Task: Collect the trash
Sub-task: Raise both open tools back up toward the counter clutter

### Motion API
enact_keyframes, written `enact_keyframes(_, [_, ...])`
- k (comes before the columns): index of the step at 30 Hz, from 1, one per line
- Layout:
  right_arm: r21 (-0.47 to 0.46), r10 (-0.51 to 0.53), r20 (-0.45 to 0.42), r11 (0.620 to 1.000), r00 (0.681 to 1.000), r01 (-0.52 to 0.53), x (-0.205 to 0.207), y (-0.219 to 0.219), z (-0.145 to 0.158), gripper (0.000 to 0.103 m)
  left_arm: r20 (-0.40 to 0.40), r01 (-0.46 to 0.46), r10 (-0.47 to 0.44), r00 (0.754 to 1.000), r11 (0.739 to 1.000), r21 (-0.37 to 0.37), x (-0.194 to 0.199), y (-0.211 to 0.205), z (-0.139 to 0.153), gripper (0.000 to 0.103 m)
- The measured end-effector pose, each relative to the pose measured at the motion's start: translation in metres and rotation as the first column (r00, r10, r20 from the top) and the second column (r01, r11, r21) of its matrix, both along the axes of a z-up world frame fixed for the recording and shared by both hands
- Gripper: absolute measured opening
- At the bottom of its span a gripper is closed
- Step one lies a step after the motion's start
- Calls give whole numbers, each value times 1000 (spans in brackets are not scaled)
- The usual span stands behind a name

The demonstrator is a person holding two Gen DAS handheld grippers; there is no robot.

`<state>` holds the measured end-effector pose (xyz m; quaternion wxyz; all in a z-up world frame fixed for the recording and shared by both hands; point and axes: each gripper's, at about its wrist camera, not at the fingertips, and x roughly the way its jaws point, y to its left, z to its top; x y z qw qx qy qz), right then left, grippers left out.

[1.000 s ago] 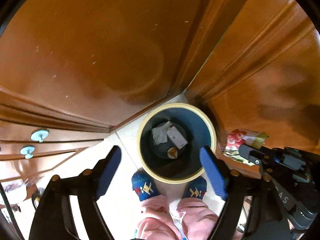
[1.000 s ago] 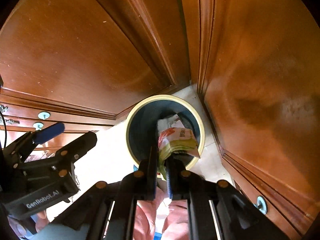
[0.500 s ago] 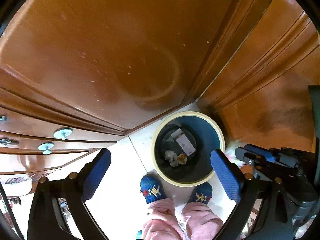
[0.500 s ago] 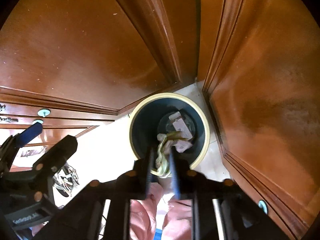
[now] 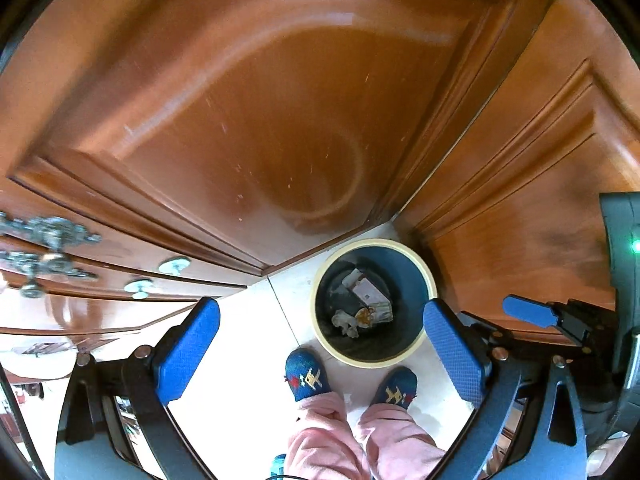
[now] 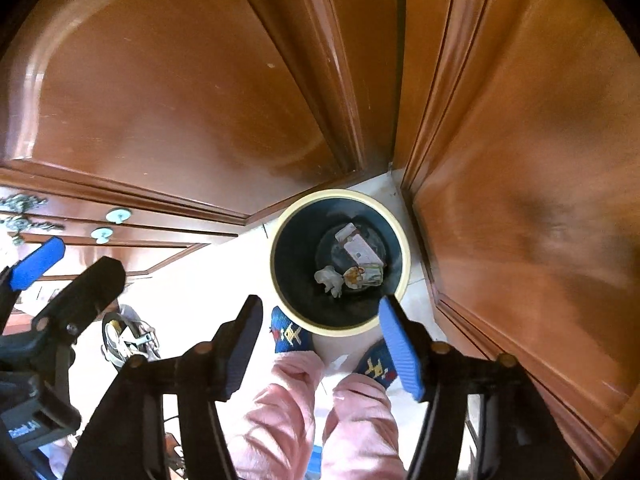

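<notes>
Right wrist view looks down into the trash bin (image 6: 340, 320), a dark round bin with a pale yellow rim, standing on the floor (image 6: 192, 280) in a corner. At the bottom lie a white box (image 6: 358, 249), a crumpled white tissue (image 6: 330, 279) at 7 o'clock from the box, and a colorful wrapper (image 6: 366, 275) touching the tissue at 5 o'clock from the box.

Wooden cupboard doors (image 6: 160, 100) stand around the bin from 9 o'clock to 3 o'clock. Two round pale knobs (image 6: 119, 215) sit on drawers at 9 o'clock. The floor is light tile. Two blue slippers (image 6: 289, 332) and pink trouser legs (image 6: 280, 408) are at 6 o'clock, with the toes just beside the bin.

The right gripper (image 6: 320, 344) is wide open and holds nothing. The left gripper (image 5: 320, 354) is wide open too, and empty.

One second ago the right gripper was shut on the wrapper above the bin. Now the wrapper lies inside the bin and the gripper has let go. Both cameras sit higher than before, so the bin looks smaller.
</notes>
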<state>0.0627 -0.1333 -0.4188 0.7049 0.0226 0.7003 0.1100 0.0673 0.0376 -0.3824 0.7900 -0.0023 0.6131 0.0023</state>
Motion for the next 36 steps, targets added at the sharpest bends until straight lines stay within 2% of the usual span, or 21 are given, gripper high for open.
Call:
enact_keyframes(10, [4, 89, 38, 996, 995, -89, -7, 1, 84, 62, 76, -8, 8, 997, 1000, -6, -17, 0, 99, 101])
enact_keyframes(17, [23, 169, 181, 984, 969, -176, -9, 1, 167, 62, 173, -2, -2, 985, 1000, 23, -29, -2, 179, 101])
enact_keyframes(21, [10, 220, 296, 972, 929, -233, -11, 0, 215, 62, 263, 0, -10, 965, 999, 41, -29, -3, 231, 101])
enact_keyframes(27, [4, 249, 458, 960, 853, -282, -6, -1, 279, 62, 401, -16, -8, 916, 998, 58, -29, -7, 296, 101])
enact_keyframes(33, [4, 243, 577, 954, 780, -300, 10, -5, 334, 62, 498, -23, -11, 867, 998, 61, -20, -14, 346, 101])
enact_keyframes(36, [6, 236, 613, 953, 754, -303, 19, -5, 355, 62, 533, -30, -12, 846, 997, 70, -14, -16, 365, 101])
